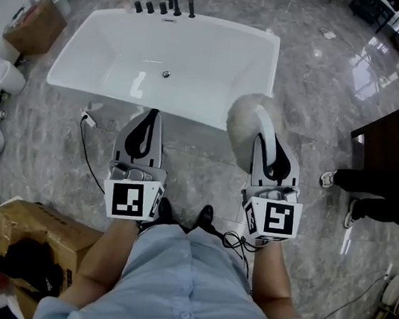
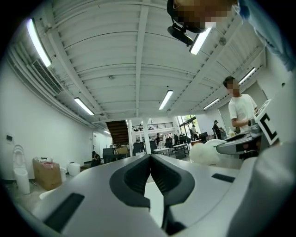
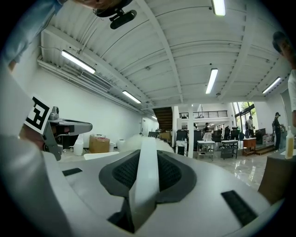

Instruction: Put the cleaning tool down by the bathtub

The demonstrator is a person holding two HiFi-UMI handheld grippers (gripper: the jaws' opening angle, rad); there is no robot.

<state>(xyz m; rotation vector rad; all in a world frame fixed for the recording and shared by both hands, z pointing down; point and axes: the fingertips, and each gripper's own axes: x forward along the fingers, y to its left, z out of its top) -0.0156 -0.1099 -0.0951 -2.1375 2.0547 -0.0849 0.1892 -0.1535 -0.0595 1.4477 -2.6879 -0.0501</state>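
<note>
The cleaning tool has a fluffy white head on a curved white handle. My right gripper is shut on that handle, and the head hangs over the floor just off the near right corner of the white bathtub. In the right gripper view the handle runs up between the dark pads. My left gripper is shut with nothing in it, at the tub's near rim. In the left gripper view its jaws meet, and the fluffy head shows to the right.
Black faucet fittings stand on the tub's far rim. White toilets and a cardboard box line the left; another box sits near left. A dark table and a person's legs are at right. A cable crosses the marble floor.
</note>
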